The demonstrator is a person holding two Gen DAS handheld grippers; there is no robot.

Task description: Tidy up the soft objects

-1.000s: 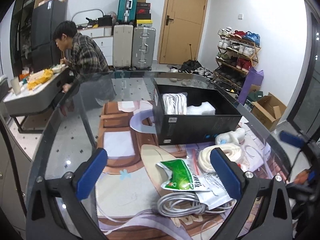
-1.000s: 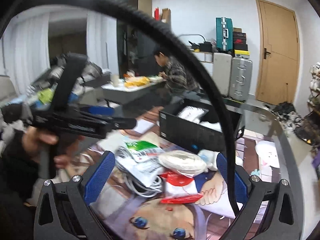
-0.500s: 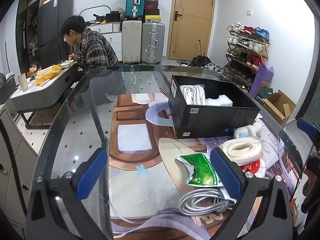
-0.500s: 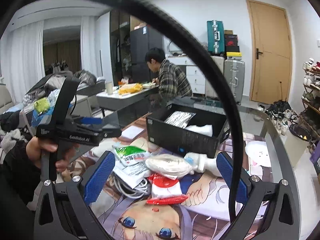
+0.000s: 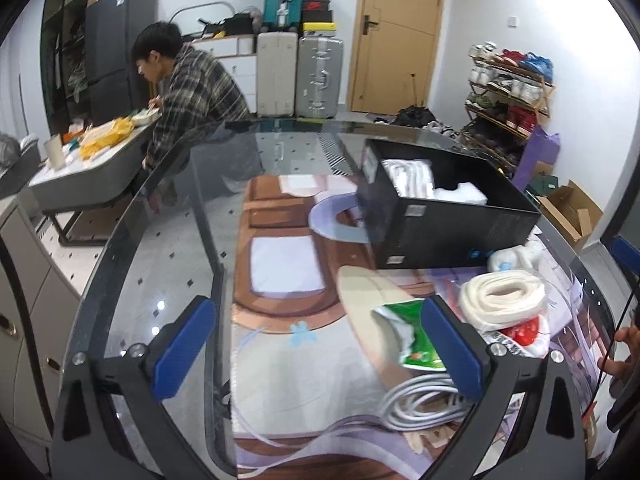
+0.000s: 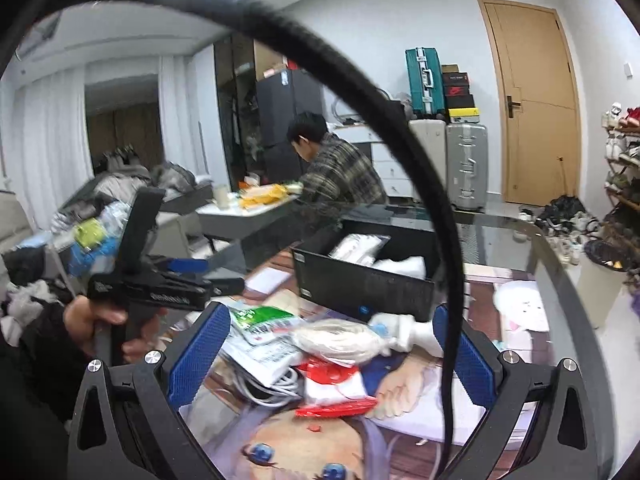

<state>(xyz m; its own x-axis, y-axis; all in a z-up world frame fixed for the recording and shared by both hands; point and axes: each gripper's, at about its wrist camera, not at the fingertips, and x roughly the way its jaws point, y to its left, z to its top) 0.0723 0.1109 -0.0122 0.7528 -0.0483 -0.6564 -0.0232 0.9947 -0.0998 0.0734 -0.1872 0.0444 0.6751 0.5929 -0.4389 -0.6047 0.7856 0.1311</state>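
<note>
Since 1 s ago both tools have lifted and backed off; the pile now sits lower in both views. Left tool [image 5: 320,344] is spread wide, nothing in it; right tool [image 6: 326,352] likewise released. Soft items still lie near the worktop's right edge, in front of the black box [image 5: 448,216]: white rope coil [image 5: 502,294], green packet [image 5: 412,336], grey cable [image 5: 420,396]. Risk: items overlap, so lifting the coil may drag the red-and-white bag [image 6: 332,380] under it w/ it. Black cord [image 6: 420,184] across right cam could snag.
</note>
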